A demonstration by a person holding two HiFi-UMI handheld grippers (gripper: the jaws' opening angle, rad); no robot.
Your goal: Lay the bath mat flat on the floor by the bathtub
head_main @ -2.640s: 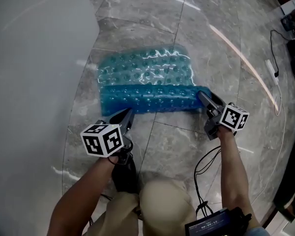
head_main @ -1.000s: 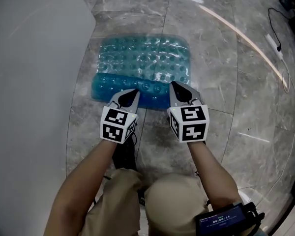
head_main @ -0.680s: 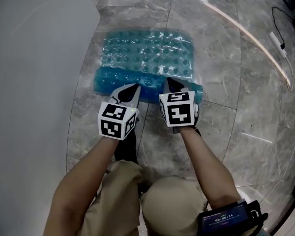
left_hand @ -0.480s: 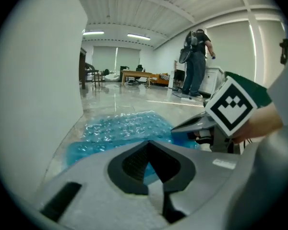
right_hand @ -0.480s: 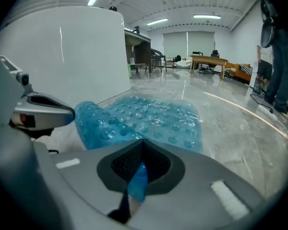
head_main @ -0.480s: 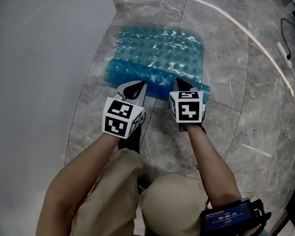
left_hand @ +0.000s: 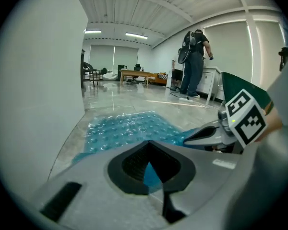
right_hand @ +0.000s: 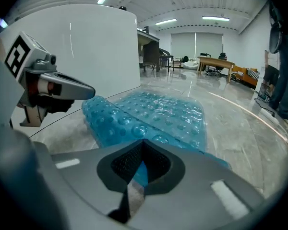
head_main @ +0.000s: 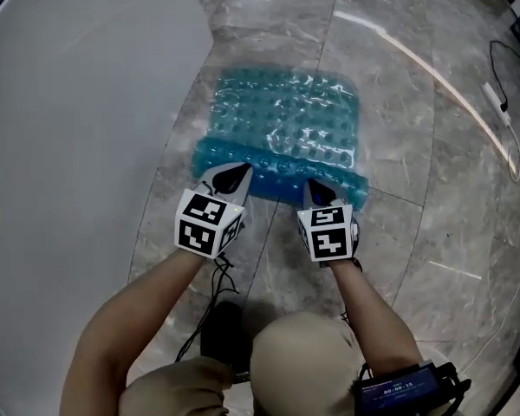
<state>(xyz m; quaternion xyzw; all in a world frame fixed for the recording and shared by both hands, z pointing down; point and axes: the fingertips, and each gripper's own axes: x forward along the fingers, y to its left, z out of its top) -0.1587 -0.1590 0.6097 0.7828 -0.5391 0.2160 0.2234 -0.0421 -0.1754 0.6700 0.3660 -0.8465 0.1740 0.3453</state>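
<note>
– Both tools have closed in on the bath mat [head_main: 286, 115] since a couple of seconds back. The left gripper [head_main: 234, 177] was short of it then, and the right gripper [head_main: 315, 191] was out at its near right corner. What's on the far left?
– The bathtub [head_main: 78, 102], its white curved wall filling that side. Just beside it is the left gripper, jaws pressed together, tip on the mat's near edge.
– Pinching it?
– Can't say. Its own view shows the jaws meeting with blue behind them, nothing more.
– And the mat itself?
– Translucent blue, covered in bumps. The far part lies flat on the floor [head_main: 407, 154], close along the tub wall. The near edge is turned over on itself into a darker band running the whole width.
– The right gripper?
– On that same band, right of its middle, jaws likewise closed up against each other. The two tools stand side by side, apart, both pointing away from the person and downward.
– Anything further right?
– Grey marble tiles, then a white power strip [head_main: 496, 96] with its cable, well apart from the mat.
</note>
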